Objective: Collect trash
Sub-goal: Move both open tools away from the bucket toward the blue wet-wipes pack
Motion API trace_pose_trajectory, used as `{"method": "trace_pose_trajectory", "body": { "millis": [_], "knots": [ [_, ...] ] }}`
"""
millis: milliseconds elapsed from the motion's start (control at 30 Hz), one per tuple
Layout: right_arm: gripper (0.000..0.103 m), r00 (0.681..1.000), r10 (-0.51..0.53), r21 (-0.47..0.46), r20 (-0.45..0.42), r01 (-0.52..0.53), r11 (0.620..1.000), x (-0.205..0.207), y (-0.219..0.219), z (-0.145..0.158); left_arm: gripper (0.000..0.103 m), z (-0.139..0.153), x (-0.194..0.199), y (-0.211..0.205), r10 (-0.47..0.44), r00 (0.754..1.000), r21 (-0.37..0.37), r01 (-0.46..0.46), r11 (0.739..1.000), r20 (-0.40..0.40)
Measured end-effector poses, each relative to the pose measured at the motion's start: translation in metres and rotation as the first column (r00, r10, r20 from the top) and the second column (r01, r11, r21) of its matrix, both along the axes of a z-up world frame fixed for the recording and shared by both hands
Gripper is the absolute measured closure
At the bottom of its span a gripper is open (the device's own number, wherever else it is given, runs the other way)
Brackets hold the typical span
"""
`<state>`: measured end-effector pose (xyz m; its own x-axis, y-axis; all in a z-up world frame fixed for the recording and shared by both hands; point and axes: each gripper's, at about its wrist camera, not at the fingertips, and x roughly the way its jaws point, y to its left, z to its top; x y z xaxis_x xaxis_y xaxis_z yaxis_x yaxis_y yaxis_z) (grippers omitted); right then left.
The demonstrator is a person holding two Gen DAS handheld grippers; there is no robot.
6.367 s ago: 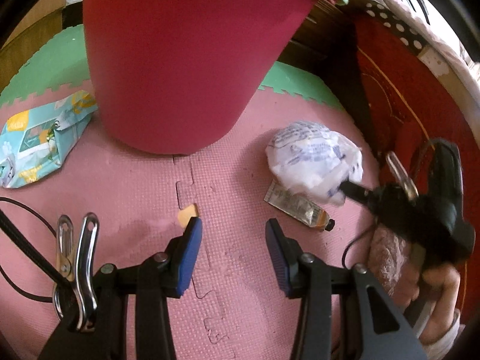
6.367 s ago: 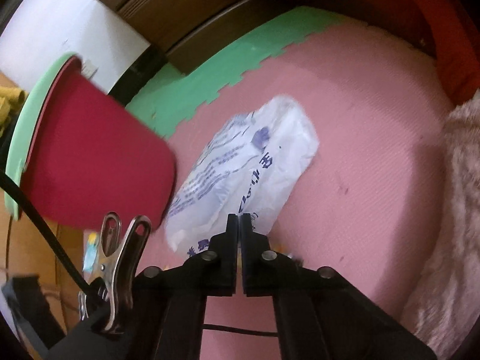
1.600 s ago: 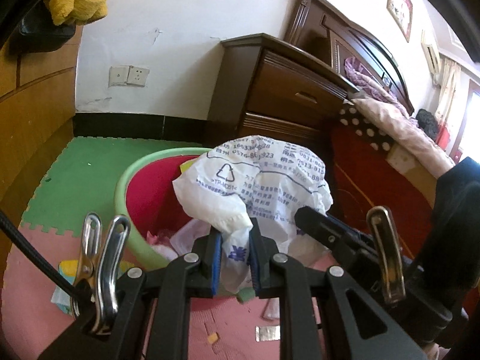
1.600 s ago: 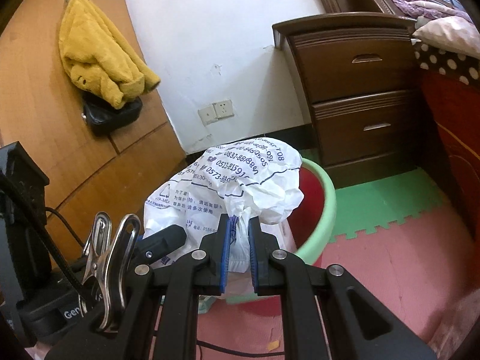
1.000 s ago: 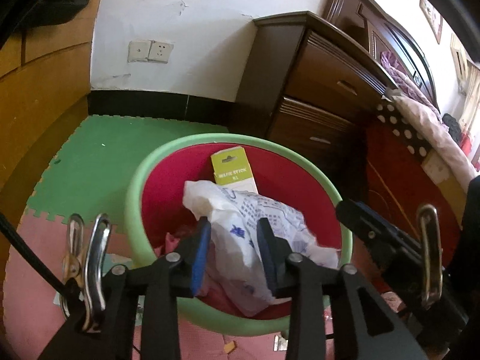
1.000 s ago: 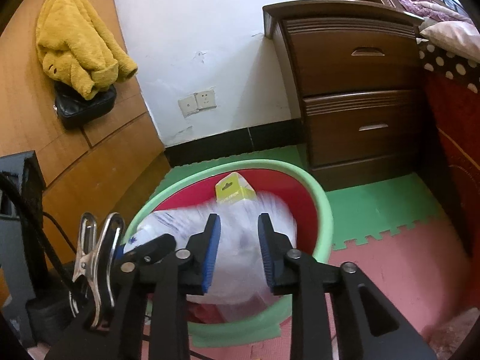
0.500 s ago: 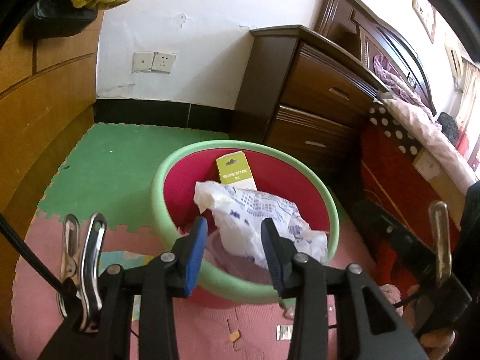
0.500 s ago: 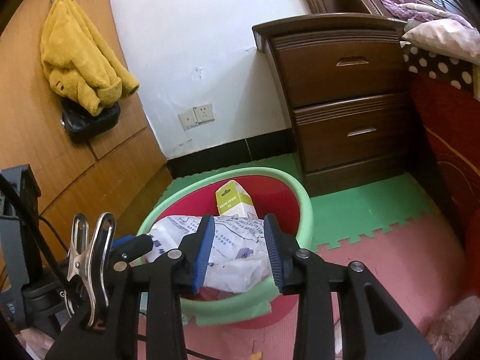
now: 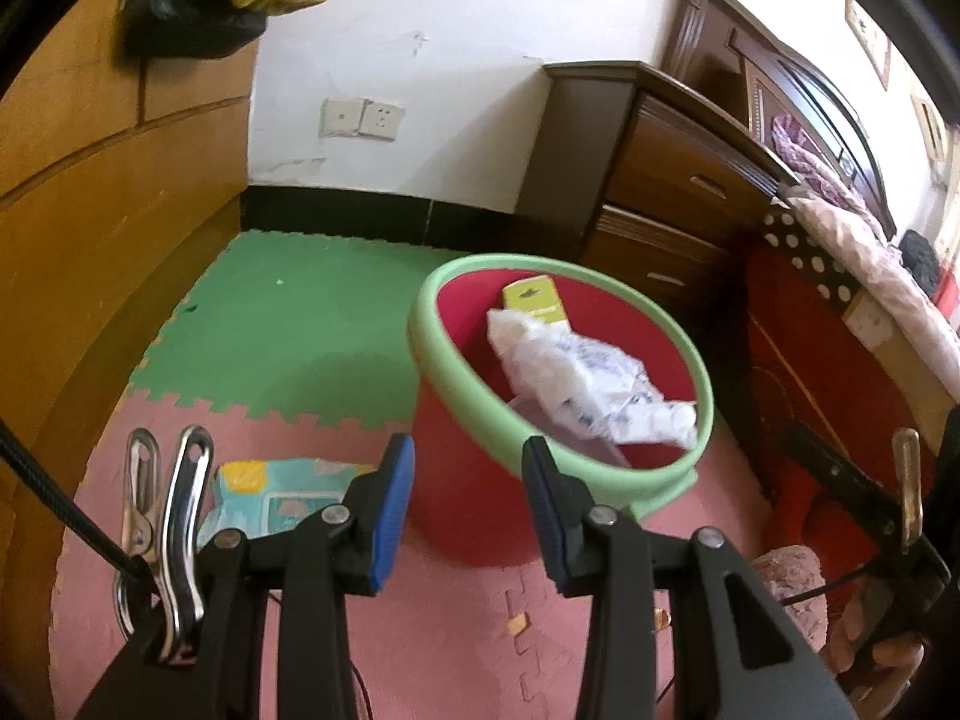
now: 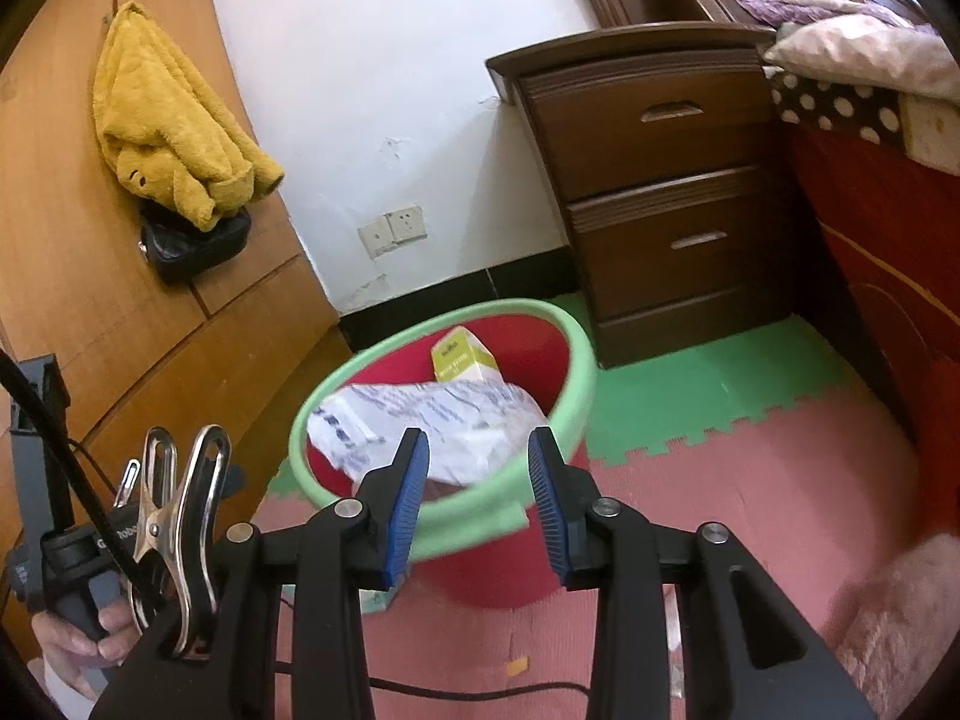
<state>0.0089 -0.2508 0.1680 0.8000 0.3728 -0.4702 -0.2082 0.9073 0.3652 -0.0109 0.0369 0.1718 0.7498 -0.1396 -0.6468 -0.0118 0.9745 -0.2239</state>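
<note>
— Both grippers hang over the pink mat, angled down toward the bin. Left gripper has its blue pads apart with nothing between them; the jaws have just been opening. Same with the right gripper: pads spread, empty, just been opening too.

— And the trash?

— The white printed bag lies crumpled inside the red bin with the green rim, beyond both sets of fingertips and clear of them. A yellow carton leans on the bin's far wall behind the bag.

— Anything left on the floor?

— A teal and yellow wrapper lies flat on the pink mat, just left of the bin, near the left gripper's left finger. One small orange scrap sits on the mat below the left gripper.

— How much room is there?

— The green mat to the left of the bin lies open up to the wall. On the right it is tight: the dark wooden nightstand stands just behind the bin, and the red bed side runs close alongside. A hand grips the left tool's handle at the lower left of the right view.
</note>
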Motion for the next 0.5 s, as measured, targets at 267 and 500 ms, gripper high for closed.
{"method": "trace_pose_trajectory", "body": {
  "millis": [267, 500],
  "knots": [
    [0.068, 0.998, -0.043, 0.013, -0.051, 0.043, 0.999, -0.02, -0.021, -0.022, 0.064, -0.033, -0.012, 0.017, 0.046, 0.997, -0.006, -0.046, 0.999, -0.068],
    [0.068, 0.992, -0.035, 0.022, -0.118, 0.038, 0.999, -0.033, -0.02, -0.051, 0.064, -0.053, -0.019, 0.052, 0.145, 0.982, -0.028, -0.149, 0.988, -0.119]
  ]
}}
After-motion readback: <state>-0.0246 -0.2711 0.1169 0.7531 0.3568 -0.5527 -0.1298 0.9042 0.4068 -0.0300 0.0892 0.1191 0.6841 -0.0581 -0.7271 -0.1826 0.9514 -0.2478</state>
